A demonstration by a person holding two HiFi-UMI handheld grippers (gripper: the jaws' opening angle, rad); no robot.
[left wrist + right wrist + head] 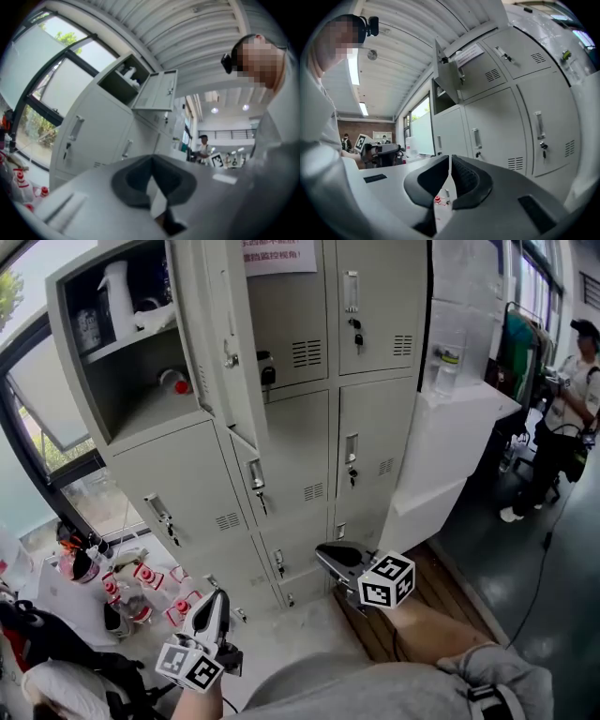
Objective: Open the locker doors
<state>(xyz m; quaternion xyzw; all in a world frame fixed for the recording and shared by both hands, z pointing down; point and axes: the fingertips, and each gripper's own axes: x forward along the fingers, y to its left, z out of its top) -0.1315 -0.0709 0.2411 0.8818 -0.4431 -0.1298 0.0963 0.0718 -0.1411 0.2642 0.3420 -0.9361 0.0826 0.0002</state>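
A bank of grey lockers (309, 409) fills the head view. Its top-left door (223, 334) hangs open, showing a compartment (131, 352) with bottles on a shelf. The other doors, each with a handle and a key such as this one (352, 460), are closed. My left gripper (217, 598) is low at the bottom left and my right gripper (325, 553) low in the middle, both apart from the lockers. The left gripper (151, 161) has its pads together, empty. The right gripper (450, 159) is shut on nothing, lockers (511, 126) beyond it.
A white cabinet (450, 446) stands right of the lockers, on a wooden platform (431, 587). A person (562, 418) stands at the far right by a clothes rail. Red-and-white bottles and clutter (131, 582) lie on the floor at the left under a window (56, 427).
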